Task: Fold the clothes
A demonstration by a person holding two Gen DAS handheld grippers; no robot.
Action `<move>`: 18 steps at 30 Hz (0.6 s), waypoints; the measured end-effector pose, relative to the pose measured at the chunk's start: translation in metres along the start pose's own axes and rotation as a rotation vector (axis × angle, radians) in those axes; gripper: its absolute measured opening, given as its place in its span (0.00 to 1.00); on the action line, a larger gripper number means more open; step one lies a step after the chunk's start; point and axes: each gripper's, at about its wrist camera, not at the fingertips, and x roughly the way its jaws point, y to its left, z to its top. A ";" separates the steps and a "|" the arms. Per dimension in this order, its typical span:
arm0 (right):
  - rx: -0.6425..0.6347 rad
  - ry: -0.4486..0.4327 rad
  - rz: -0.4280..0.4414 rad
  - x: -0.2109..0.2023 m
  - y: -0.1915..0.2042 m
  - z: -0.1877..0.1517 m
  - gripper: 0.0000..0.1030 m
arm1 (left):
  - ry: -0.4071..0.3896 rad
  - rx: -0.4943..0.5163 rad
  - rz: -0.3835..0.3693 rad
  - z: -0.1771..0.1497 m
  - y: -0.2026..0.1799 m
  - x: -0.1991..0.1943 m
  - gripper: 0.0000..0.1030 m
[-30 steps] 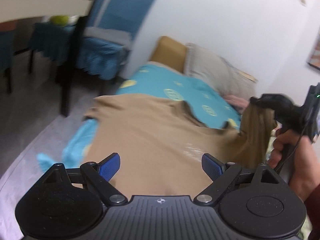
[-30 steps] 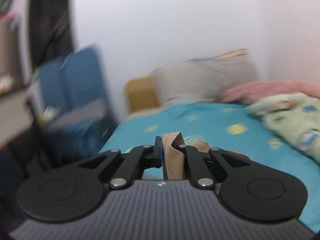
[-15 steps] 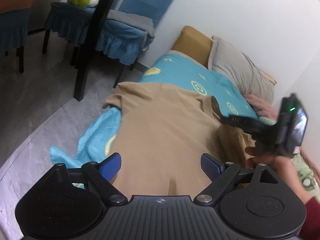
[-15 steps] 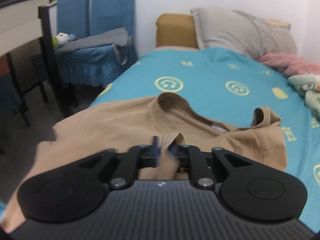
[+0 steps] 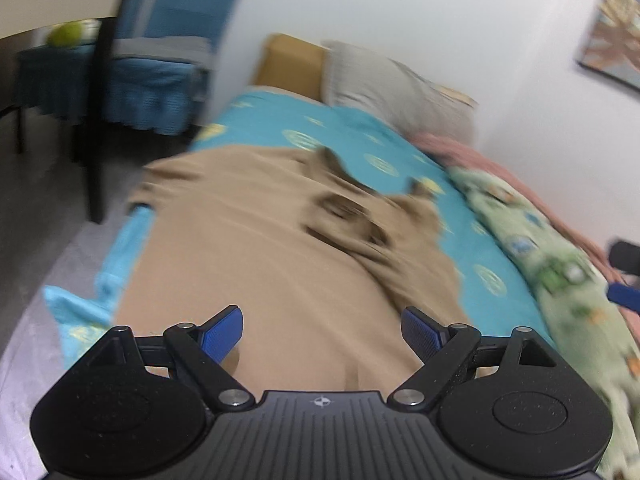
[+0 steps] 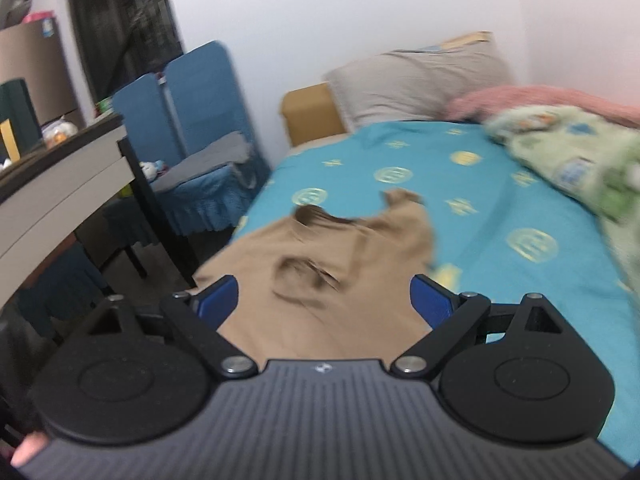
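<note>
A tan shirt (image 5: pixel 260 248) lies spread on the blue bedsheet (image 5: pixel 472 240), collar away from me, with its right sleeve folded in over the body. It also shows in the right wrist view (image 6: pixel 340 272). My left gripper (image 5: pixel 322 330) is open and empty, just above the shirt's lower part. My right gripper (image 6: pixel 324 298) is open and empty, above the shirt's near part. A bit of the right gripper shows at the right edge of the left wrist view (image 5: pixel 624 276).
A grey pillow (image 6: pixel 416 80), a pink blanket (image 6: pixel 540 98) and a green patterned quilt (image 6: pixel 580 160) lie at the bed's head and right side. Blue-covered chairs (image 6: pixel 192 120) and a table (image 6: pixel 60 184) stand left of the bed.
My right gripper has opened and let go of the shirt's sleeve, which now lies folded over the body; it has pulled back. The left gripper stays open over the shirt.
</note>
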 end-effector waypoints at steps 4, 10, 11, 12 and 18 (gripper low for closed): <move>0.176 -0.077 -0.055 -0.072 -0.048 -0.032 0.91 | 0.049 0.089 -0.126 -0.018 -0.036 -0.009 0.81; 0.330 -0.124 -0.090 -0.102 -0.103 -0.049 0.91 | 0.143 0.150 -0.311 -0.058 -0.085 -0.008 0.69; 0.340 -0.123 -0.087 -0.101 -0.106 -0.050 0.91 | 0.163 0.139 -0.338 -0.066 -0.092 -0.006 0.66; 0.350 -0.123 -0.084 -0.100 -0.110 -0.050 0.91 | 0.184 0.127 -0.364 -0.073 -0.098 -0.002 0.64; 0.402 -0.110 -0.071 -0.092 -0.127 -0.054 0.91 | 0.261 0.084 -0.387 -0.110 -0.123 0.026 0.62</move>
